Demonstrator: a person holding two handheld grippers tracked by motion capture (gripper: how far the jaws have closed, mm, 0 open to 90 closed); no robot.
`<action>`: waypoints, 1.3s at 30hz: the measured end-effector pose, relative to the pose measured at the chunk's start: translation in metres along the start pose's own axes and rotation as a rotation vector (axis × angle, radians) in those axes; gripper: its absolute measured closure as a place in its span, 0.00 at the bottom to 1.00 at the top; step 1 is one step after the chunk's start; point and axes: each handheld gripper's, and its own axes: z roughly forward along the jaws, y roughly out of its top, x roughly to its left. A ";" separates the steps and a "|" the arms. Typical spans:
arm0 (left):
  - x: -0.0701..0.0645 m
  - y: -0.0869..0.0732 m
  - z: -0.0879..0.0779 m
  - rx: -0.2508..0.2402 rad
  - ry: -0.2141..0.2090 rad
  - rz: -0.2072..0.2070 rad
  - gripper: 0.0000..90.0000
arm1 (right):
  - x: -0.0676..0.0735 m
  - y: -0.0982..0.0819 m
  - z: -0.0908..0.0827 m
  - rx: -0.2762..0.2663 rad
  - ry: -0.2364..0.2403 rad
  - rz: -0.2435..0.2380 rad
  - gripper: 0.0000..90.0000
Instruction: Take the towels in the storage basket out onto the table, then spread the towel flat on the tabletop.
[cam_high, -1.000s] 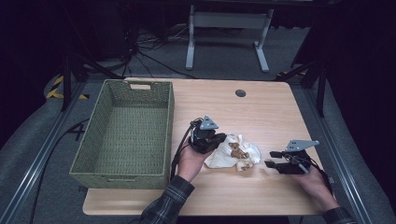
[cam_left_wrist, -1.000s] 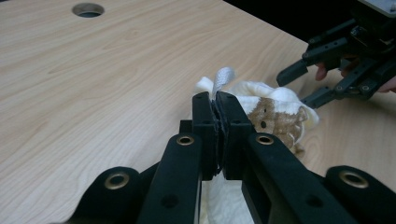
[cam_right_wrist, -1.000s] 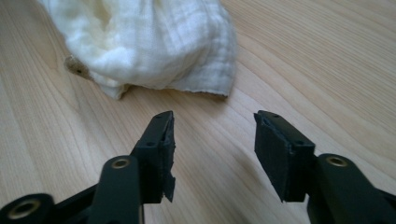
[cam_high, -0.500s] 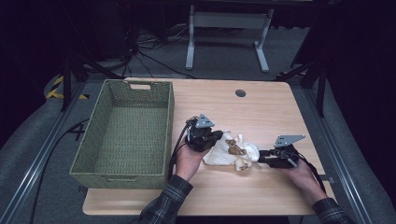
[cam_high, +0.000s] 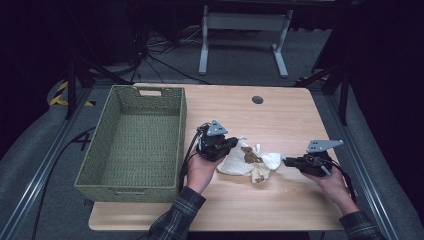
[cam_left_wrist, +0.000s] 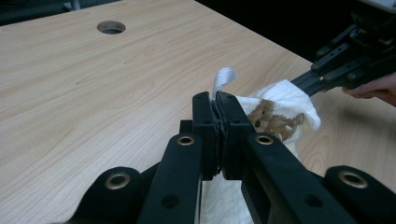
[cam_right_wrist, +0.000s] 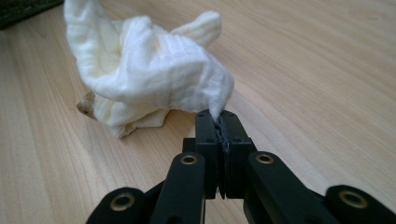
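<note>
Gripping cloth (cam_high: 250, 161) corners: left hand-held gripper (cam_high: 231, 143) clamped at 9 o'clock, right hand-held gripper (cam_high: 286, 161) just closed at 3 o'clock. Next: lift, spread apart.

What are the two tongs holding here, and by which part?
Both grip the white cloth: left tongs pinch an edge fold, right tongs a corner at its opposite end.

White woven cloth (cam_right_wrist: 154, 65), soft; table (cam_high: 280, 117) smooth matt wood; basket (cam_high: 135, 145) rough wicker.

White cloth (cam_high: 250, 161), perhaps brown-printed
</note>
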 end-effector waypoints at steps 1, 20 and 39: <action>0.000 0.000 0.000 -0.004 0.002 0.003 0.97 | -0.001 0.001 -0.004 -0.002 -0.004 -0.004 0.98; 0.018 0.016 0.021 -0.014 0.204 -0.046 0.97 | -0.025 0.017 -0.016 -0.023 -0.029 -0.004 0.98; 0.063 -0.009 0.077 0.125 0.342 -0.140 0.96 | -0.069 0.019 0.026 0.035 -0.091 0.048 0.91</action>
